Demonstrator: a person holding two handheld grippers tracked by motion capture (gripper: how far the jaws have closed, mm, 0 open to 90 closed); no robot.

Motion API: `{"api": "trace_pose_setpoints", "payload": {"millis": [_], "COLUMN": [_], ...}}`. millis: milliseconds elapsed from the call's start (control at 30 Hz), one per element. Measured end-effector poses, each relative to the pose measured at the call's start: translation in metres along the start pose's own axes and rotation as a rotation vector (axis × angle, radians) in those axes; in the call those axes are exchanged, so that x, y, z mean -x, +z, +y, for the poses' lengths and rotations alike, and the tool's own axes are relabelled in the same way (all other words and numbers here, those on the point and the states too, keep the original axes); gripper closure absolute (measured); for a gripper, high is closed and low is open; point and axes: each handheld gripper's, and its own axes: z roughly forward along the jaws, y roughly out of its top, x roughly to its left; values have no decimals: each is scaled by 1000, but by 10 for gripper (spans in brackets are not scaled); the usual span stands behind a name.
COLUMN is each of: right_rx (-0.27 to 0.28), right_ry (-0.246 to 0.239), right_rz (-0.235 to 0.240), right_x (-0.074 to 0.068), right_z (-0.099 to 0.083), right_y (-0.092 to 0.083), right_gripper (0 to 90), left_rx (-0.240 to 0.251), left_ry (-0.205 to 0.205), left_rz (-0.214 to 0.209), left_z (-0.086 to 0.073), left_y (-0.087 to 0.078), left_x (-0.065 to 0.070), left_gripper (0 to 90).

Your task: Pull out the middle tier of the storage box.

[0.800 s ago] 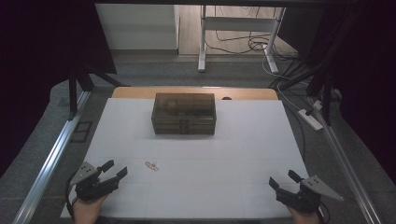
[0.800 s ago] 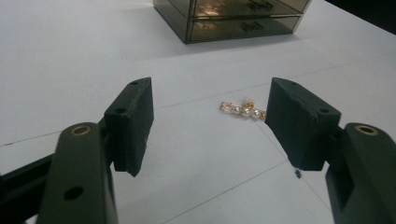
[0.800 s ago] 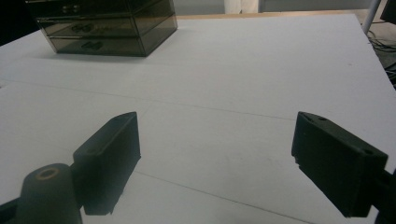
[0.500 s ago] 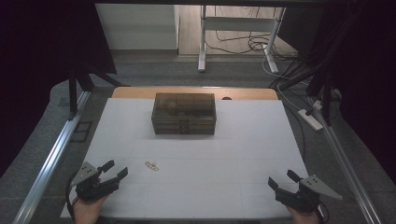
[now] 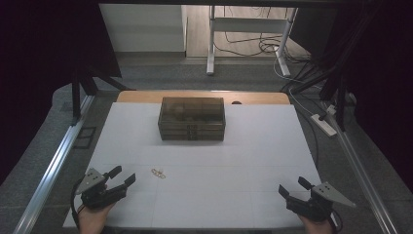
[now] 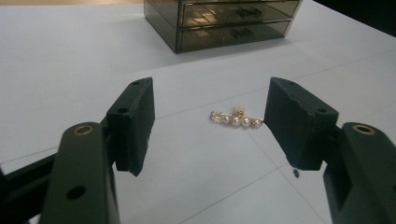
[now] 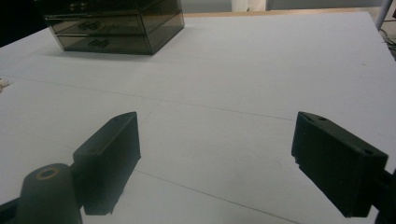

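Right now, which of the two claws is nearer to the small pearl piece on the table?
The left claw: the pearl piece lies just beyond its open jaws, while the right claw sits far across the white table.

A white sheet [image 5: 243, 146] is covering the table, with a strip of bare wood [image 5: 146, 96] showing at its 12 o'clock edge. Grey carpet [image 5: 160, 68] is lying beyond. A white metal stand [image 5: 211, 44] is rising at 12 o'clock, with cables [image 5: 265, 44] trailing beside it. Black curtains [image 5: 44, 58] are hanging at 9 and 3 o'clock. A power strip [image 5: 324, 124] is lying at 2 o'clock.
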Motion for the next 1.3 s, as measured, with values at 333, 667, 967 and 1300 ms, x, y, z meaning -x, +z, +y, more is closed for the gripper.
{"api": "trace_pose_setpoints", "payload": {"millis": [333,667,967,1300], "right_rx": [-14,-24,-27,-29], "right_ry": [-7,-6,-7,-8], "right_rz": [12,11,13,19], "right_x": [-1,-1,-1,-1], "right_z": [0,-1,-1,0], "right_y": [2,4,4,6], "right_gripper": [153,152,152,151], "left_rx": [15,18,13,1], "left_ry": [26,34,49,51], "left_rz": [-24,-46,-64,-72], "left_z": [9,14,18,23], "left_y": [4,10,16,24], "left_x": [8,12,15,18], "left_gripper": [348,351,352,352]}}
